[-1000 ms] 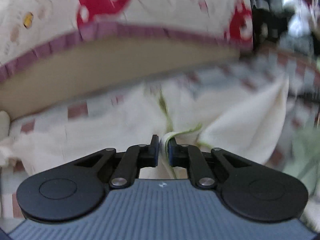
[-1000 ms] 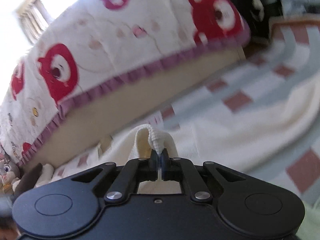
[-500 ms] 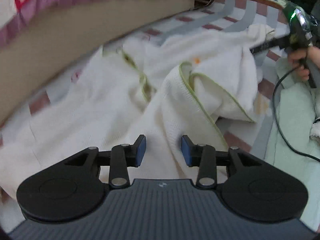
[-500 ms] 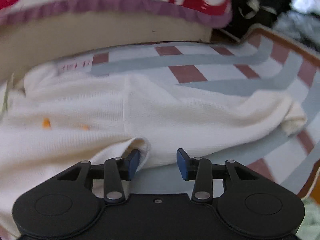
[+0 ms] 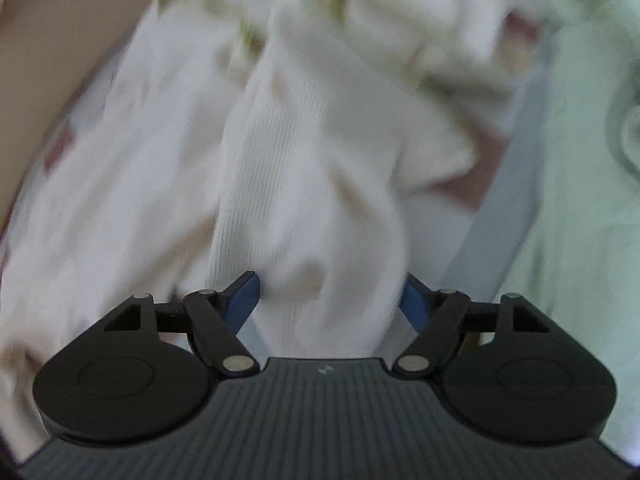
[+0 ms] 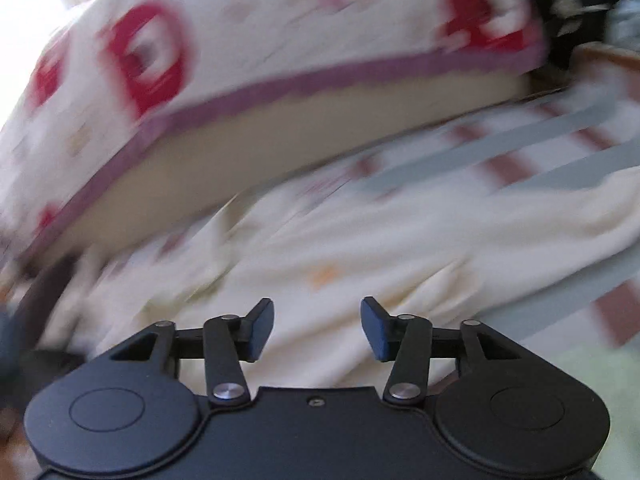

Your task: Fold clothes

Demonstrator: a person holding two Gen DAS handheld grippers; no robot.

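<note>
Your cream ribbed garment (image 5: 304, 152) lies crumpled on a mat striped grey and brick red (image 6: 560, 148), beside a bed with a bear-print quilt (image 6: 248, 40) filling the upper frame. Your left gripper (image 5: 330, 294) is opening, a fold of cloth between its blue pads, unpinched. Your right gripper (image 6: 318, 324) is opening just above the cloth, holding nothing.

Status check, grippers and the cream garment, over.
Left gripper opening, cream garment between fingers, unpinched. Right gripper opening, empty above it. Nothing blocking.
</note>
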